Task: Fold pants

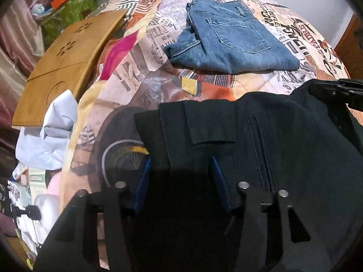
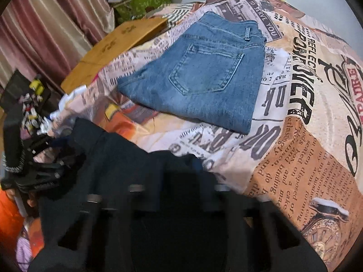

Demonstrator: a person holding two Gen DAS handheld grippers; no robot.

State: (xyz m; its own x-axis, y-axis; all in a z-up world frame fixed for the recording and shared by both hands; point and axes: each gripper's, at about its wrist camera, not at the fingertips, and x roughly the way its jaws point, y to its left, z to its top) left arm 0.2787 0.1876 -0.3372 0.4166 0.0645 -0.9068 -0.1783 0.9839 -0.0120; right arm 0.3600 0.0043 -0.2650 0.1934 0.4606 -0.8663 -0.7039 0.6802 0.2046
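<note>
Black pants [image 1: 261, 140] lie on the printed bedspread [image 1: 140, 63], waistband end towards me. My left gripper [image 1: 181, 165] stands over them with its blue pads [image 1: 217, 176] wide apart, black cloth between and under them. My right gripper shows at the right edge of the left wrist view [image 1: 335, 90], at the pants' far corner. In the right wrist view the black pants [image 2: 127, 165] cover my right gripper [image 2: 181, 174]; its fingers are blurred and dark, so their state is unclear. The left gripper [image 2: 40, 176] is at the left there.
Folded blue jeans [image 1: 229, 40] [image 2: 204, 77] lie farther back on the bed. A wooden lap table [image 1: 65, 61] [image 2: 113, 47] rests at the bed's left edge. White cloth [image 1: 50, 131], clutter and curtains [image 2: 45, 27] are at the left.
</note>
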